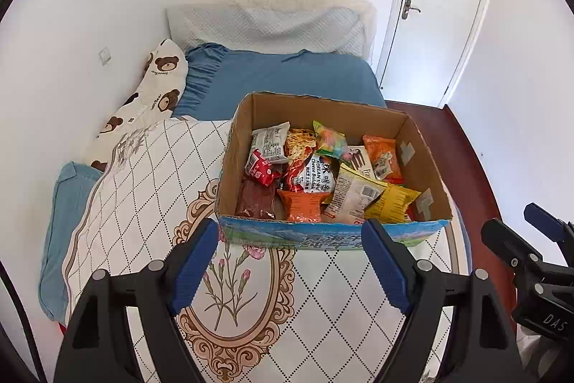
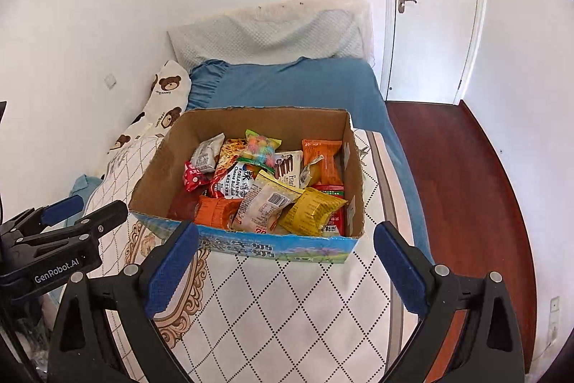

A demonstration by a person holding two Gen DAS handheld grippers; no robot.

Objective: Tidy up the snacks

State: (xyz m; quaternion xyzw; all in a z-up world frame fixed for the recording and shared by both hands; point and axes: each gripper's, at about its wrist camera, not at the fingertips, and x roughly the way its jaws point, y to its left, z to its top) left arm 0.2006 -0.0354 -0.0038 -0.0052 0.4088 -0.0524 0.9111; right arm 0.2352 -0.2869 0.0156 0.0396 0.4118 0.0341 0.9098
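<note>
A cardboard box (image 1: 423, 149) (image 2: 158, 157) stands on the bed, full of snack packets: a yellow packet (image 1: 393, 203) (image 2: 312, 210), an orange packet (image 1: 299, 205) (image 2: 215, 210), a red-and-white noodle packet (image 1: 315, 174) (image 2: 233, 182), a colourful candy bag (image 1: 330, 139) (image 2: 260, 148), a small red packet (image 1: 260, 167) (image 2: 192, 176). My left gripper (image 1: 290, 232) is open and empty, just in front of the box's near wall. My right gripper (image 2: 287, 236) is open and empty, also at the near wall. Each gripper shows in the other's view (image 1: 516, 232) (image 2: 82, 207).
The box rests on a white diamond-pattern quilt (image 1: 143, 174) (image 2: 287, 304) over a blue sheet (image 1: 287, 74) (image 2: 301, 85). A bear-print pillow (image 1: 158, 85) lies at the left by the wall. Red wood floor (image 2: 466, 203) and a white door (image 2: 434, 6) are at the right.
</note>
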